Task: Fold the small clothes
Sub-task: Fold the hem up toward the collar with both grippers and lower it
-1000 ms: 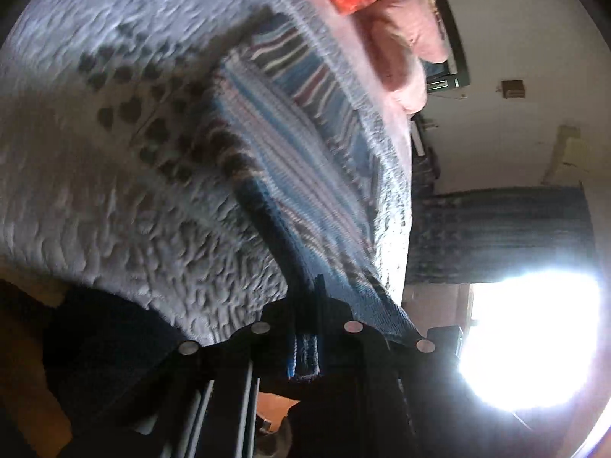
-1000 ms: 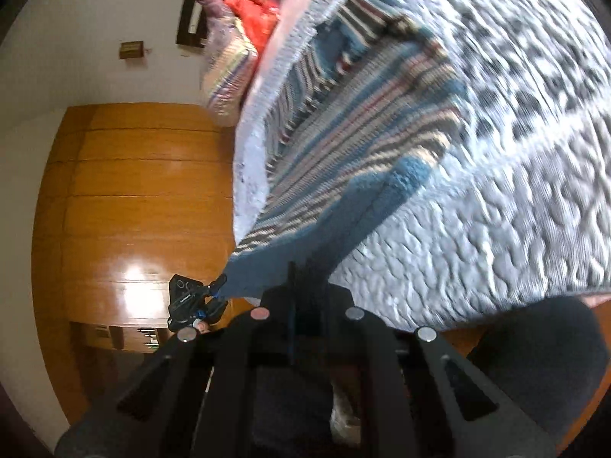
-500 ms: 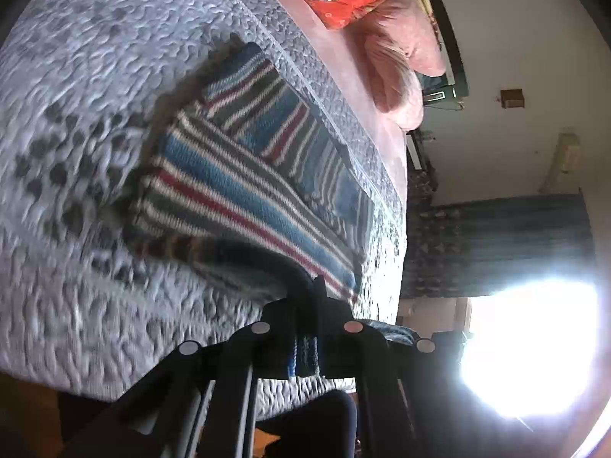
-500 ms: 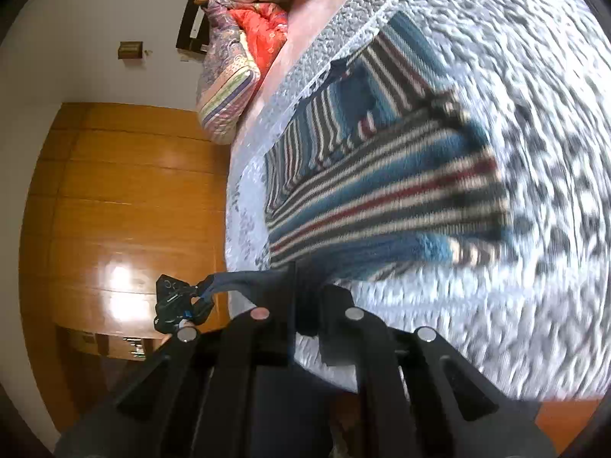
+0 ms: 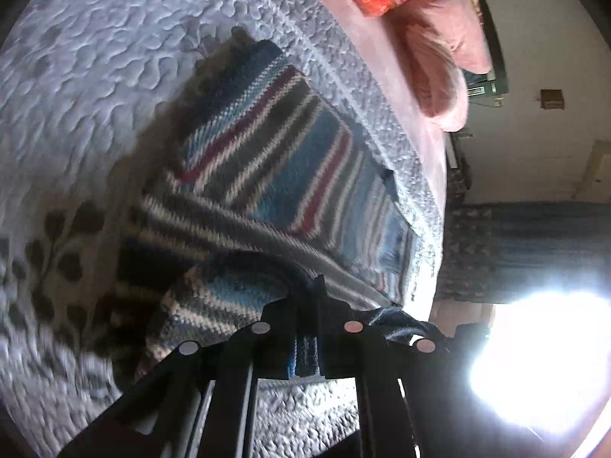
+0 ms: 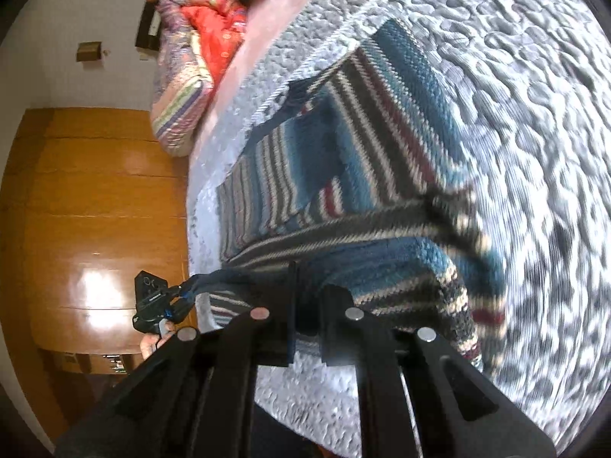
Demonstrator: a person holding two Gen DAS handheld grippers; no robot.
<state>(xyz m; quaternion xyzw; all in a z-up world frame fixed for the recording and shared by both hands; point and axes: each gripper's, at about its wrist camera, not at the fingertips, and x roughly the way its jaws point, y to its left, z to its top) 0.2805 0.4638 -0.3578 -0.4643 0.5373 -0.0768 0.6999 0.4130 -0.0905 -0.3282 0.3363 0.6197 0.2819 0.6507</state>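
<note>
nearest the left wrist camera, the left gripper has its jaws pressed together on the dark blue hem of a striped knit sweater, a strip of blue and white knit showing in the narrow gap between the fingers. from that pinch the hem rises as a rolled fold just beyond the fingertips, doubled over the rest of the garment, which lies flat farther out on a grey quilted bedspread. in the right wrist view, the right gripper is likewise clamped on the same hem, the knit bunched between its fingers and the folded edge curling up and away to the right. the other gripper shows small at the left of this view, holding the far end of the hem, with part of a hand beneath it. beyond the sweater, past the quilt's border, lies a pink sheet, then a striped red cushion and a pink pillow at the head of the bed. a wooden wardrobe stands at the far left, and a bright window glares in the left view.
</note>
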